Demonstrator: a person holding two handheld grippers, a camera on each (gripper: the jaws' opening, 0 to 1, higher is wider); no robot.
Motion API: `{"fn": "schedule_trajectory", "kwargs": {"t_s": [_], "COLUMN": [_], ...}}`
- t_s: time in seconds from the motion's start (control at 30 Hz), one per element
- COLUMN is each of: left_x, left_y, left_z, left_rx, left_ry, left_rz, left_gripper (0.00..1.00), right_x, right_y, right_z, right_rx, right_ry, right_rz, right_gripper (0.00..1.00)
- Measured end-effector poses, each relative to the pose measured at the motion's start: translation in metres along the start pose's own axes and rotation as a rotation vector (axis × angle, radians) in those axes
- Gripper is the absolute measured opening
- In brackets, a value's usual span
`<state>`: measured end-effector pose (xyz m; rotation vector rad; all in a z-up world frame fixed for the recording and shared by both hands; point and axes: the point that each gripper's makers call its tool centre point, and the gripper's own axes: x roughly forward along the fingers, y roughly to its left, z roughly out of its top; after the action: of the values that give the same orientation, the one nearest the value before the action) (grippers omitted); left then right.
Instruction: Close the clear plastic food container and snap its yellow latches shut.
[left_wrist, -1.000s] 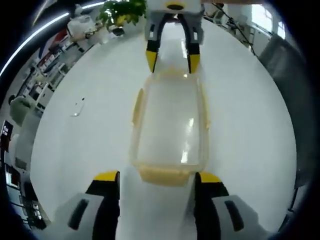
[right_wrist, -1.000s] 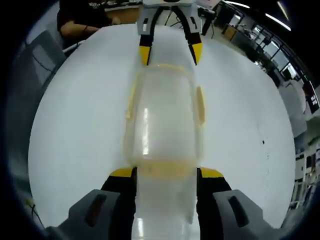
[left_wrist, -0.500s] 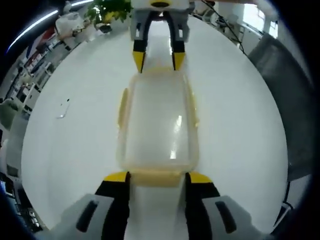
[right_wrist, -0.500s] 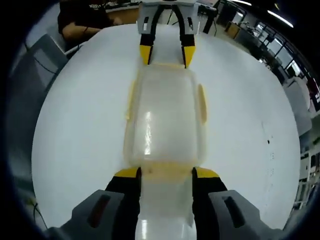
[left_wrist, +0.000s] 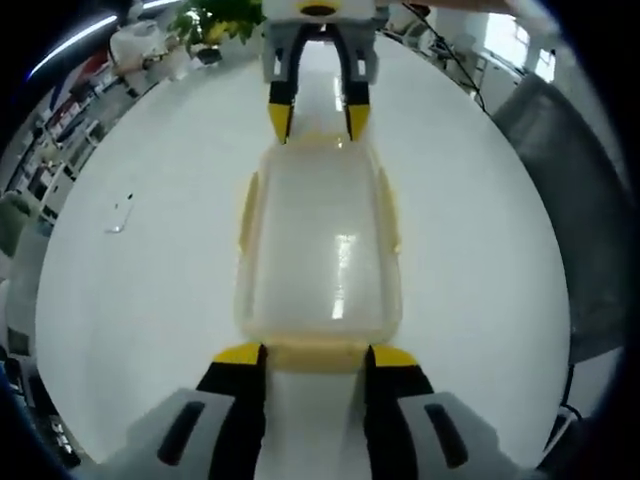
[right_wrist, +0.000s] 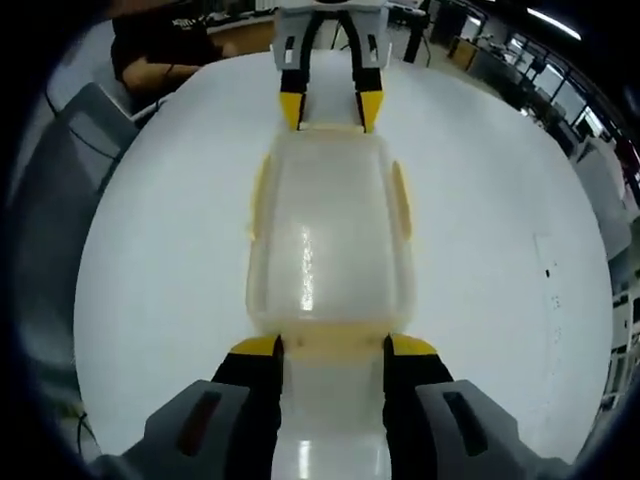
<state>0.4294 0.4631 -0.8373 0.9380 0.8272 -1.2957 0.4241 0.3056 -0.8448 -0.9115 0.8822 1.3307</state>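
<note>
Left gripper view: white round counter (left_wrist: 150, 300). At far left a small clear scrap or wrapper (left_wrist: 120, 215) lies on it, too small to identify. Clear plastic food container (left_wrist: 318, 255) sits lengthwise in the middle of the counter, lid down on the body. A yellow latch (left_wrist: 247, 210) runs along its left long side, another yellow latch (left_wrist: 387, 205) along the right long side; both look flat against the wall, but I can't confirm they're snapped. The near end latch (left_wrist: 315, 355) is a yellow flap lying between the left claw (left_wrist: 315, 357) fingertips. Jaws are spread to about the flap's width, tips just beside its corners; not clenched on it. At the far end the right claw (left_wrist: 312, 120) faces this way, its yellow tips just above the container's far edge, jaws parted. Potted plant (left_wrist: 215, 25) and shelving behind the counter at far left; a grey chair back (left_wrist: 560, 180) at right.

Right gripper view: same container (right_wrist: 328, 235) seen from the opposite end, centred on the counter (right_wrist: 170, 280). A grey chair (right_wrist: 65, 170) and a seated person (right_wrist: 160, 45) are at far left. Side latches (right_wrist: 258, 205) and (right_wrist: 401, 200) are down along the long walls. The right claw (right_wrist: 330, 347) straddles the near end flap (right_wrist: 330, 343), jaws apart, gripping nothing. The left claw (right_wrist: 330, 108) is at the far end, tips at the container's far rim, also parted.
</note>
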Motion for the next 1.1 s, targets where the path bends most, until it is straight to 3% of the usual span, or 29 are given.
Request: {"fn": "schedule_trajectory", "kwargs": {"t_s": [0.2,0.4,0.73,1.0,1.1], "left_x": [0.002,0.003,0.005,0.003,0.003], "left_y": [0.0,-0.001,0.0,-0.013,-0.017], "left_z": [-0.001,-0.005,-0.004,-0.002,-0.001], "left_rx": [-0.02,-0.074,-0.044,-0.081,-0.084], "left_ry": [0.053,0.037,0.082,0.058,0.087], "left_rz": [-0.011,-0.046,-0.059,-0.041,-0.019], "left_gripper": [0.34,0.34,0.33,0.33,0.33], "right_x": [0.001,0.002,0.002,0.001,0.001], "right_y": [0.001,0.001,0.0,0.006,0.008], "right_z": [-0.001,-0.001,-0.003,-0.004,-0.003], "right_rx": [0.03,0.03,0.03,-0.01,-0.023], "right_ry": [0.007,0.036,0.029,-0.012,-0.013], "right_rz": [0.024,0.029,0.034,0.035,0.026], "right_gripper": [0.37,0.38,0.37,0.36,0.36]}}
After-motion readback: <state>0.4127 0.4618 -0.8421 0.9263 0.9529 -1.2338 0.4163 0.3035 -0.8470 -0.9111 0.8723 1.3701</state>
